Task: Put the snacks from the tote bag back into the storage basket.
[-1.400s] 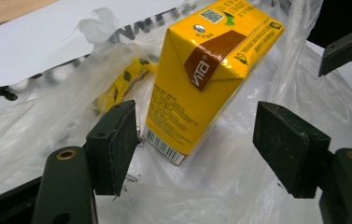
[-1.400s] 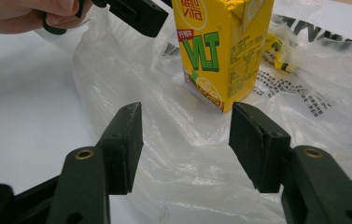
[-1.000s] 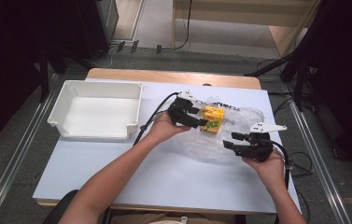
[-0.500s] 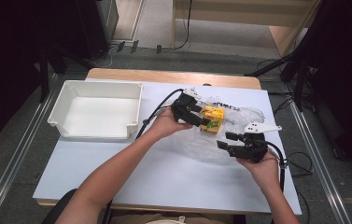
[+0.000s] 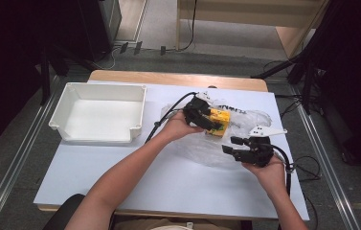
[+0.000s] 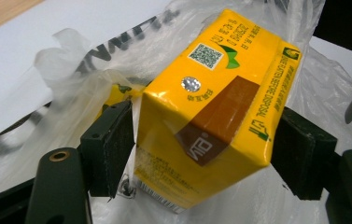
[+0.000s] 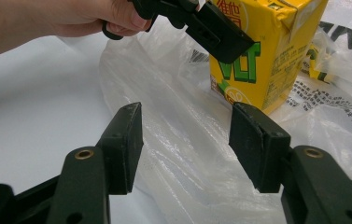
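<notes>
Yellow drink carton (image 6: 211,107), tilted, on plastic bag (image 5: 245,129).

High view: from above the person's side, facing forward and down over the whole surface (image 5: 120,191).
Left gripper view: rides the left gripper, very close on the carton (image 6: 211,112).
Right gripper view: low, near, facing across the bag (image 7: 173,140).
Shared: carton and bag appear in all three.
</notes>
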